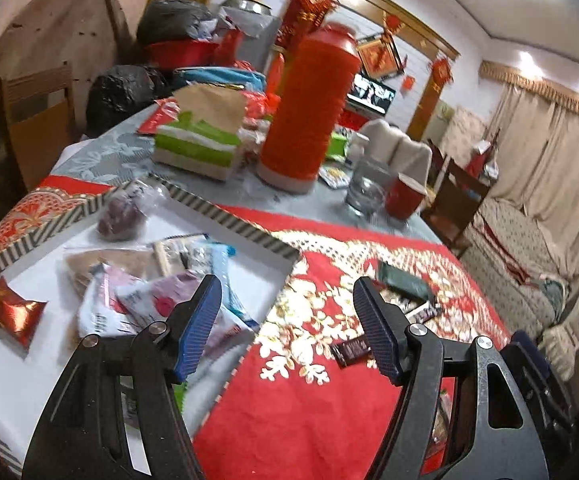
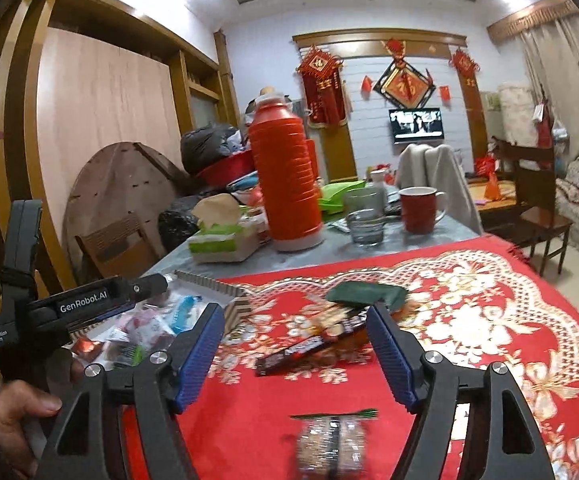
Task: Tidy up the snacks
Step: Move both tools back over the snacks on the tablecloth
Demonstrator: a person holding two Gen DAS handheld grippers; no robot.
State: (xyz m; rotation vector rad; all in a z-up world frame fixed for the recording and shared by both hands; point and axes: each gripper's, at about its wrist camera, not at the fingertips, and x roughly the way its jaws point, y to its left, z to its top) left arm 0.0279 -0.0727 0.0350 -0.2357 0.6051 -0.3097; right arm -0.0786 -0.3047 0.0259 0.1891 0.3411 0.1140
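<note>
a clear-wrapped biscuit pack (image 2: 331,446) lies nearest, blurred, between the gaping, empty jaws of the right tool (image 2: 295,354). the left tool (image 1: 287,330) is spread and empty too. most snacks already sit in the tray (image 1: 245,226); a dark bar (image 2: 309,350) and green packet (image 2: 365,294) remain on the red desk cloth. labels are unreadable, and the tray's near side is cut off.

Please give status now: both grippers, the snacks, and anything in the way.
Left gripper open, empty. Right gripper open, empty. Striped-rim white tray holds several packets; long dark snack bar and dark green packet lie loose on red floral cloth. Path unobstructed.
</note>
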